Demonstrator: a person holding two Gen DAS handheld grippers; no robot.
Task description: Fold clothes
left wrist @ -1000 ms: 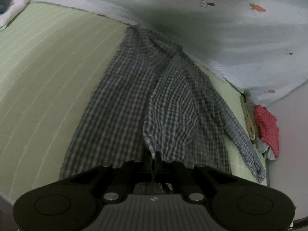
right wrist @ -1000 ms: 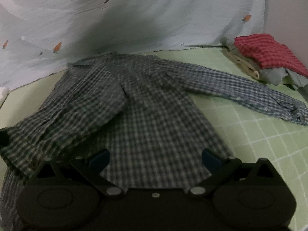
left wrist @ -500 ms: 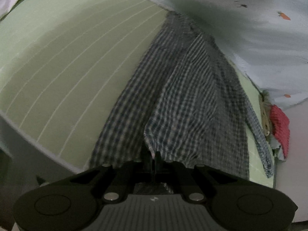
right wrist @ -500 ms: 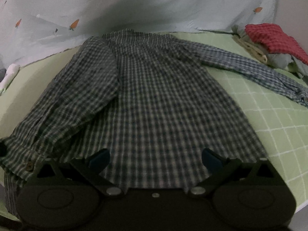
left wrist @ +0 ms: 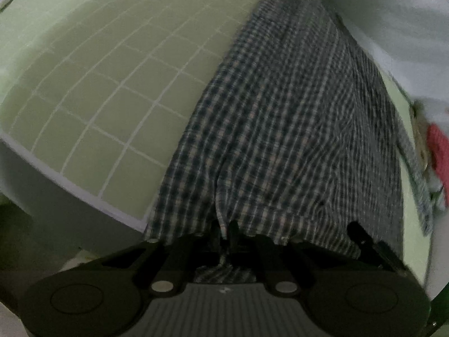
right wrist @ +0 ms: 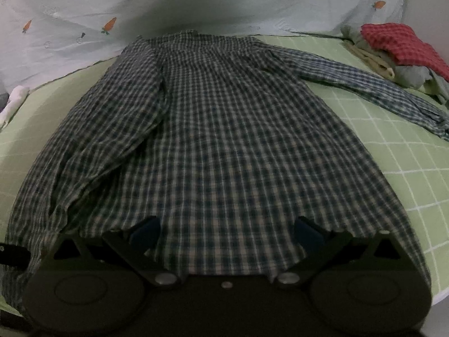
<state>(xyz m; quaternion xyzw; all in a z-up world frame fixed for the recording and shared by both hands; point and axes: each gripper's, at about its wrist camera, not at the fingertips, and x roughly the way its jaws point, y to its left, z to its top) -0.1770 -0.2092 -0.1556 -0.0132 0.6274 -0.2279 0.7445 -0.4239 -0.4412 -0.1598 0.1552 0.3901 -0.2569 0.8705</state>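
The dark checked cloth shirt (right wrist: 224,129) has one sleeve folded in; you still pinch it, left gripper (left wrist: 226,231) loosening (right gripper (right wrist: 226,234) wide open, other sleeve left).

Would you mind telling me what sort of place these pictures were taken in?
Most likely a bedroom: a checked shirt lies spread on a green grid-patterned bed sheet, a pale carrot-print quilt is bunched behind, and a clothes pile waits alongside.
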